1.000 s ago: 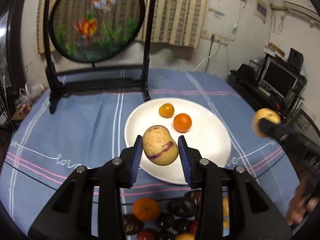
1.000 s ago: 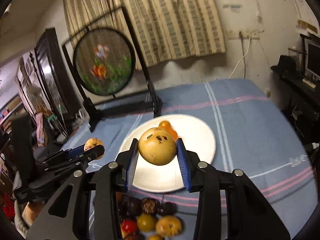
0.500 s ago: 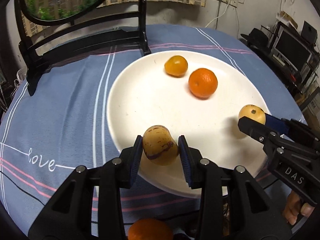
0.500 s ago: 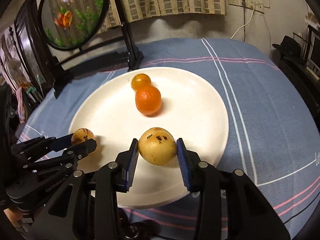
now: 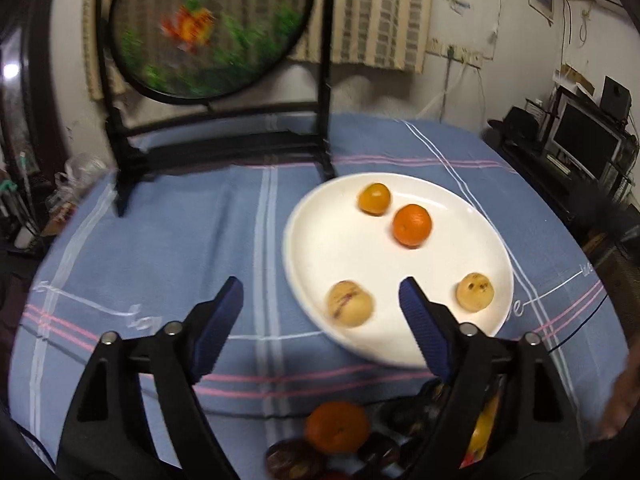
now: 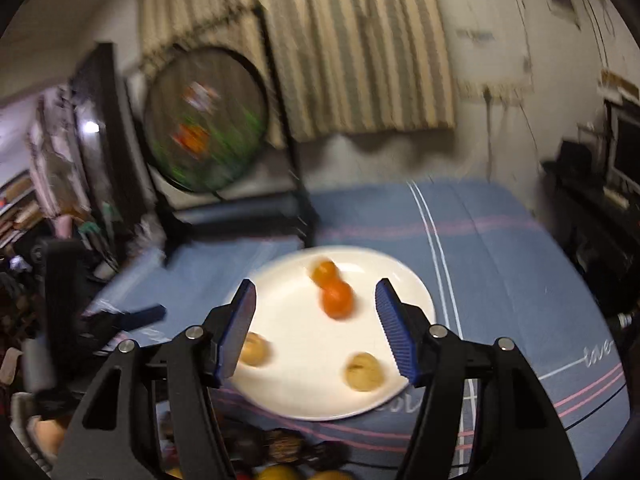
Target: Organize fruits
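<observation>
Fruits (image 5: 350,303) on white plate (image 5: 304,240), beyond both sets of jaws, each wide apart and empty.

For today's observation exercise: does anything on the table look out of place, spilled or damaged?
Nothing stands out. Four fruits sit apart on the round white plate: the orange tangerine, a yellow-orange fruit, a purple-streaked yellow fruit and a brown-spotted yellow fruit. Nothing spilled.

Striped curtain (image 5: 372,12) hangs on a scuffed white wall (image 5: 480,20).
</observation>
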Motion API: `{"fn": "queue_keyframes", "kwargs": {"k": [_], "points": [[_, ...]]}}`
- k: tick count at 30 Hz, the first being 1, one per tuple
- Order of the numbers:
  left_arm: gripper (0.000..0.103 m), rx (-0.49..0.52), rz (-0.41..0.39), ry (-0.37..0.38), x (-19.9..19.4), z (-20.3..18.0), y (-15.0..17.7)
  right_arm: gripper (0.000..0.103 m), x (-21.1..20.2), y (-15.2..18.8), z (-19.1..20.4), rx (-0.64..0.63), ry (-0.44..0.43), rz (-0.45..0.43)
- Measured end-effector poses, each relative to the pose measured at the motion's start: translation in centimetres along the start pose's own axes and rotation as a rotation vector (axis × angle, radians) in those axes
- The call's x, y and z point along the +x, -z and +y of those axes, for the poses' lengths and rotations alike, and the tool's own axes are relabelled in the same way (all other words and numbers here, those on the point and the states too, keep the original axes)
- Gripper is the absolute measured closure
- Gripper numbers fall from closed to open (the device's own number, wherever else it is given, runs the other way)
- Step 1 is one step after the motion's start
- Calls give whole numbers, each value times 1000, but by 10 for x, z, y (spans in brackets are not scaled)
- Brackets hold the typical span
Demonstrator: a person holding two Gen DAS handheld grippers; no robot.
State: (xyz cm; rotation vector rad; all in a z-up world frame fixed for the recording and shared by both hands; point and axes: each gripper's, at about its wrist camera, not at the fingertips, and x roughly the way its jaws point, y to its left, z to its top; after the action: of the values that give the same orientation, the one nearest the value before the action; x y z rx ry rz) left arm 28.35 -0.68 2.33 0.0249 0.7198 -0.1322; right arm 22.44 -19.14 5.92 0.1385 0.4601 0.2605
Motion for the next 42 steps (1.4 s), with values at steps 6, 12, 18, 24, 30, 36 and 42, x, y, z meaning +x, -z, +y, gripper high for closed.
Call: {"fn": "queue_keyframes", "kwargs": {"k": [6, 12, 18, 24, 30, 36, 42], "points": [[16, -28, 16, -50, -22, 25, 49, 8, -47, 46, 8, -9, -58, -44], [14, -11, 56, -40, -20, 27, 77, 8, -56, 91, -22, 74, -18, 52], [14, 66, 55, -7, -16, 8, 82, 8, -58, 94, -37, 167, -19, 69], [14, 87, 101, -22, -1, 2, 86, 8, -52, 98, -30, 155, -14, 98], [10, 103, 101, -37, 5, 0, 85, 8, -51, 98, -31, 153, -13, 112], [4, 59, 66, -128, -2, 23, 77, 8, -50, 99, -33, 159, -2, 118], [6, 97, 11, -66, -13, 11, 78, 8, -50, 98, -34, 155, -4, 119]]}}
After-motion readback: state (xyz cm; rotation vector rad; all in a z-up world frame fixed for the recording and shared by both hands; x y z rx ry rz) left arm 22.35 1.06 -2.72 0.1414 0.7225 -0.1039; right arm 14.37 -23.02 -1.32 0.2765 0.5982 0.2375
